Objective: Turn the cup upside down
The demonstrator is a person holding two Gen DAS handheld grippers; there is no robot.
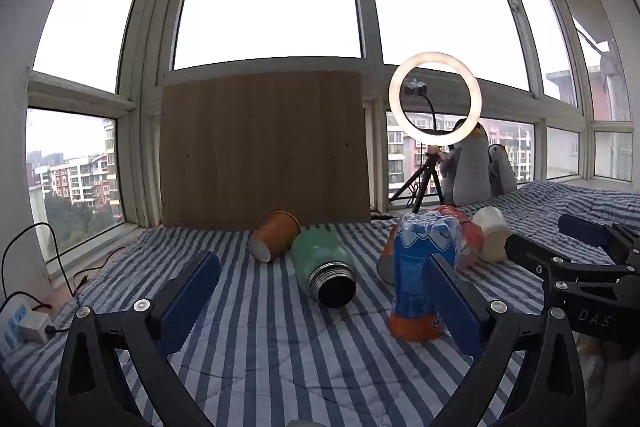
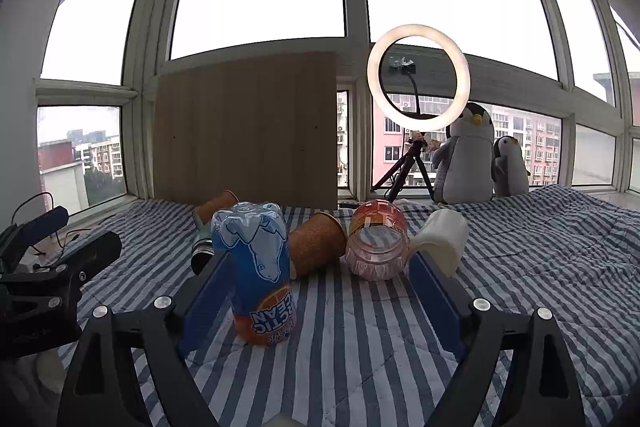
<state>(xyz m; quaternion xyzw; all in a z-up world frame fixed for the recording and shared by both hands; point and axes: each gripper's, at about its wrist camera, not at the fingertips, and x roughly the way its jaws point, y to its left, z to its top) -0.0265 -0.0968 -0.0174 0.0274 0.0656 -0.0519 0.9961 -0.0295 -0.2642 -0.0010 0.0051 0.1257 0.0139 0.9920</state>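
Note:
A blue and orange printed cup (image 2: 256, 267) stands upside down on the striped bedcover, its lettering inverted. It stands just inside the left finger of my open right gripper (image 2: 320, 287), which holds nothing. In the left wrist view the same cup (image 1: 416, 267) is partly behind the right finger of my open, empty left gripper (image 1: 324, 291). Lying on their sides are a green steel flask (image 1: 324, 267), an orange paper cup (image 1: 274, 235), a second orange cup (image 2: 316, 247), a pink clear cup (image 2: 376, 247) and a white cup (image 2: 440, 239).
A wooden board (image 1: 264, 147) leans against the window at the back. A ring light on a tripod (image 2: 418, 79) and two plush penguins (image 2: 468, 155) stand at the back right. A power strip with cables (image 1: 20, 323) lies at the left edge.

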